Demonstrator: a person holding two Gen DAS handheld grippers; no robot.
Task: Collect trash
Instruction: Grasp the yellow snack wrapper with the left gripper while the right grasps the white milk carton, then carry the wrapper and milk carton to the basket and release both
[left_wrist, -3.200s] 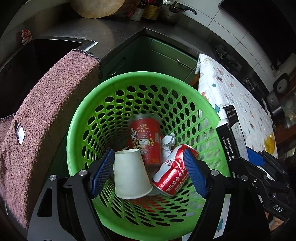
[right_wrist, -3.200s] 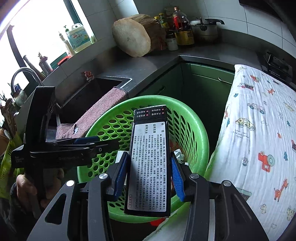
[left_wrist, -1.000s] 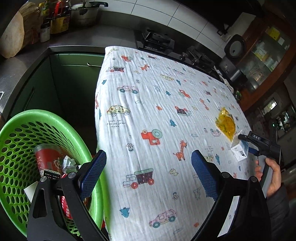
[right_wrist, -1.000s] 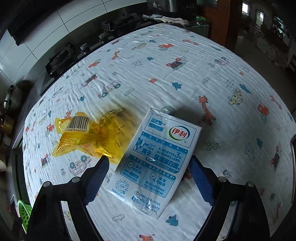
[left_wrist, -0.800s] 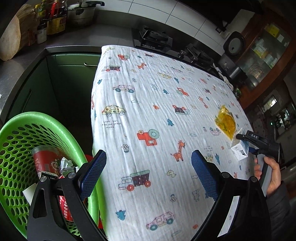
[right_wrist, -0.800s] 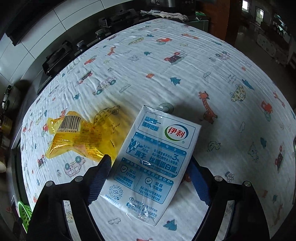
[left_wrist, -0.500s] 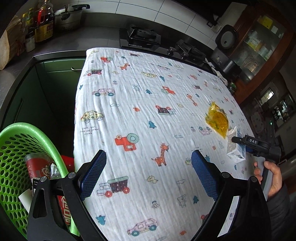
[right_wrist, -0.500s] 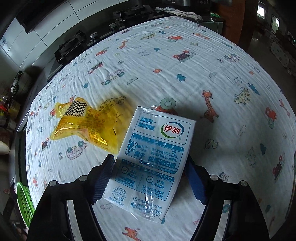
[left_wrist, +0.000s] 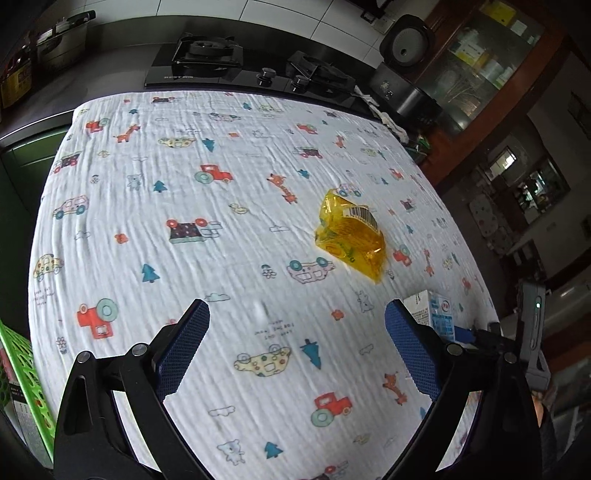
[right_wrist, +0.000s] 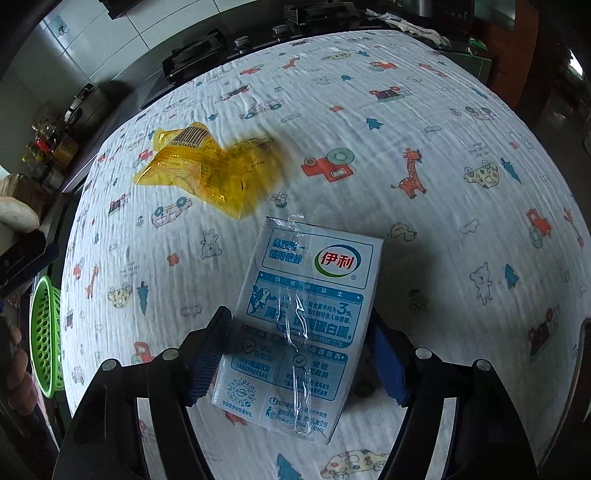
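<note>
Right wrist | right claw (right_wrist: 295, 365) now closing around milk carton (right_wrist: 299, 325), contact unconfirmed | left claw (left_wrist: 295, 343) wide open, empty | yellow wrapper (left_wrist: 351, 236) pending.

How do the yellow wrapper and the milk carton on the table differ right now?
The yellow wrapper is crumpled and translucent; the milk carton is a rigid white-and-blue box. The wrapper lies free, while the carton sits between the right gripper's fingers. Both rest on the printed tablecloth.
</note>
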